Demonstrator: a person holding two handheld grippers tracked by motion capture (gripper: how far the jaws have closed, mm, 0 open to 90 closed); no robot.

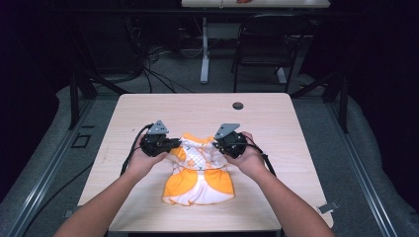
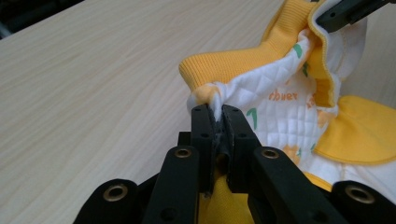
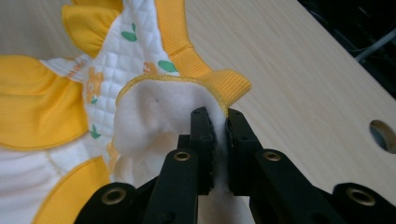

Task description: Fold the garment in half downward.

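Note:
A small yellow and white quilted baby garment [image 1: 200,175] lies on the wooden table [image 1: 267,123], its lower part spread toward the front edge. My left gripper [image 1: 175,144] is shut on the garment's left top edge; in the left gripper view the white quilted cloth [image 2: 261,98] is pinched between the jaws of the left gripper [image 2: 218,112]. My right gripper [image 1: 216,144] is shut on the right top edge, and in the right gripper view the white lining [image 3: 154,112] and yellow ribbed band [image 3: 219,79] run into the closed jaws of the right gripper [image 3: 218,116]. Between the two grippers the top edge is held slightly raised.
A round cable hole [image 1: 238,105] sits in the table's far side, also seen as the hole [image 3: 384,134] in the right gripper view. Behind the table stand a dark chair [image 1: 264,44] and a white table leg [image 1: 204,49], with cables on the floor.

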